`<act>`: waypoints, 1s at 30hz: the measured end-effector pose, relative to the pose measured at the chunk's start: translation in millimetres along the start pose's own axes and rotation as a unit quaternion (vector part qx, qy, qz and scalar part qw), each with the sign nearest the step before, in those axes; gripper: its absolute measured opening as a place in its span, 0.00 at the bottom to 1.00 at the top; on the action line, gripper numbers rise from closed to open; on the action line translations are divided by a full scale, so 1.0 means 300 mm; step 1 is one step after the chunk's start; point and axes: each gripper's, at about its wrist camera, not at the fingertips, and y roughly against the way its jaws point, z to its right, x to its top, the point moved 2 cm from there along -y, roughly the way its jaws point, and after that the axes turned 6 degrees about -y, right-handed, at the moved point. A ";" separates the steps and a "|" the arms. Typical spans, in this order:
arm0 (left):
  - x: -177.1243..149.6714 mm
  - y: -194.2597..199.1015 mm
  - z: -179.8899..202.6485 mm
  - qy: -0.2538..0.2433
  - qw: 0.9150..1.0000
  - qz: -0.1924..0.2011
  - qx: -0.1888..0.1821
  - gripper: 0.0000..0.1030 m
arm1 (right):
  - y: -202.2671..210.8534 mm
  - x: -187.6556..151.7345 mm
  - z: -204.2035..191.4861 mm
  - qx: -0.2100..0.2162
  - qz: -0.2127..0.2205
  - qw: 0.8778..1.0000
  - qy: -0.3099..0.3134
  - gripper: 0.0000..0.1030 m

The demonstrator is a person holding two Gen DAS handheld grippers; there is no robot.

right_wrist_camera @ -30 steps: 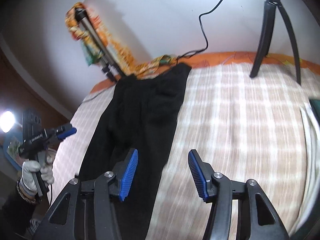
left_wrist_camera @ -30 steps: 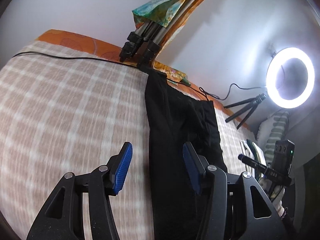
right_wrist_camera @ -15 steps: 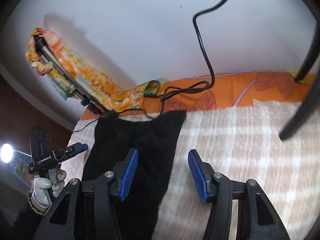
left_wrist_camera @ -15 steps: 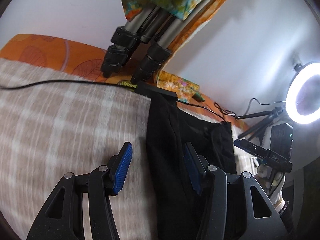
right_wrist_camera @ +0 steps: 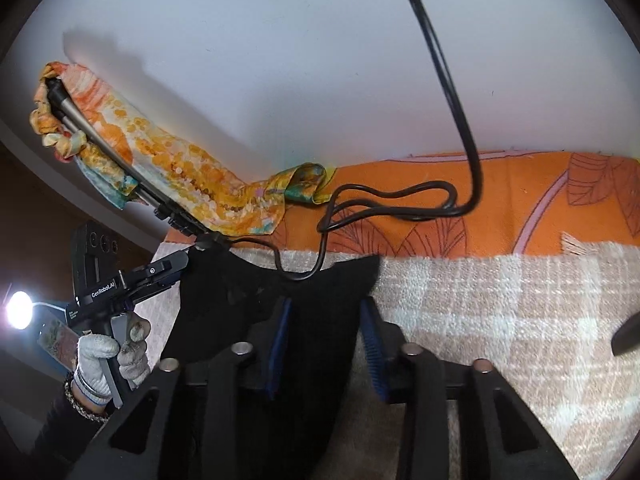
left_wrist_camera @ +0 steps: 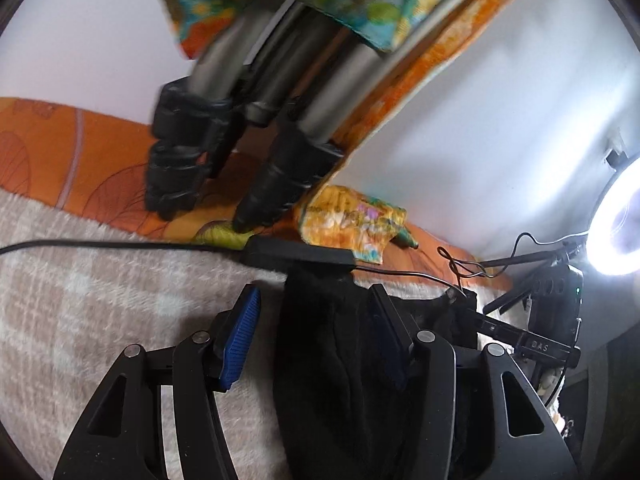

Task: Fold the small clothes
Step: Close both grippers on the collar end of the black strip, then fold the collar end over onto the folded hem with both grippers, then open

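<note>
Black garment (left_wrist_camera: 336, 360) lies flat on the checked blanket (left_wrist_camera: 120, 300), top edge near the orange sheet (right_wrist_camera: 520, 208) by the wall. Left gripper (left_wrist_camera: 316, 340) and right gripper (right_wrist_camera: 326, 344) each straddle a top corner, jaws closing, pads not yet pinching the fabric between them. Tripod legs (left_wrist_camera: 240, 152) stand just beyond.

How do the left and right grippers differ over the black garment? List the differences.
The left gripper straddles the black garment's left edge; the right gripper straddles its right edge.
The left gripper's jaws stand wider than the right gripper's.
The left gripper is near tripod legs; the right gripper near a looped cable.
Shared: blue pads, jaws closing, cloth between them.
</note>
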 end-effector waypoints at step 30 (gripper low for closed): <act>-0.003 0.243 0.166 -0.055 0.995 0.060 -0.064 0.03 | 0.218 0.019 -0.262 -0.017 0.054 0.995 0.079 0.01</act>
